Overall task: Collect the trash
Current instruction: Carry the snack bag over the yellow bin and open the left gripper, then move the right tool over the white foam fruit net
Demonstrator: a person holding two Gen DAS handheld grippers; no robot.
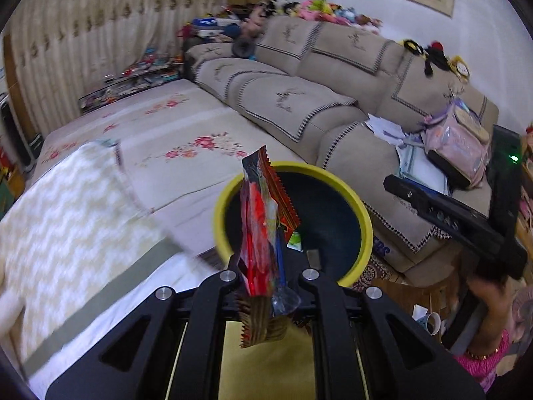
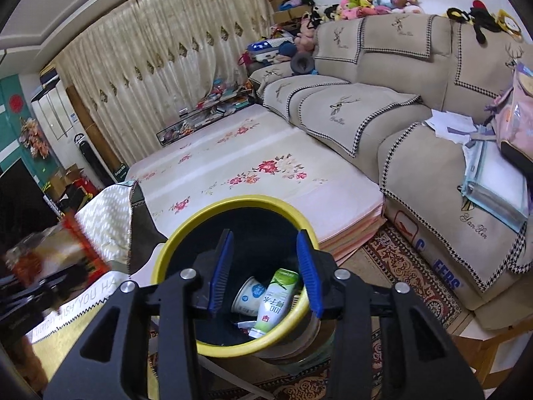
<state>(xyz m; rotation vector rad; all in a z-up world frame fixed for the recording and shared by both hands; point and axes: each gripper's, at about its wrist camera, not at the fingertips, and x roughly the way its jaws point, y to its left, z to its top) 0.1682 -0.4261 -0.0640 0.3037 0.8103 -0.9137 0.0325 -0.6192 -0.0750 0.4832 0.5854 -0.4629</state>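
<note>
The left hand-held gripper [image 1: 266,286], clamped on a red crinkled foil wrapper [image 1: 263,226] standing lengthwise upright, hung nearest the yellow-rimmed bin [image 1: 363,223] just ahead; the right hand-held gripper [image 2: 265,270] stood half-open, empty.

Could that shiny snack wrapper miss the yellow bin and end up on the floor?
It might. The left gripper pinches the snack wrapper only at its lower end, so the tall floppy part could tip past the yellow bin rim. The open right gripper sits right above the bin mouth, so the two could bump. The green bottle already leans near the rim.
</note>
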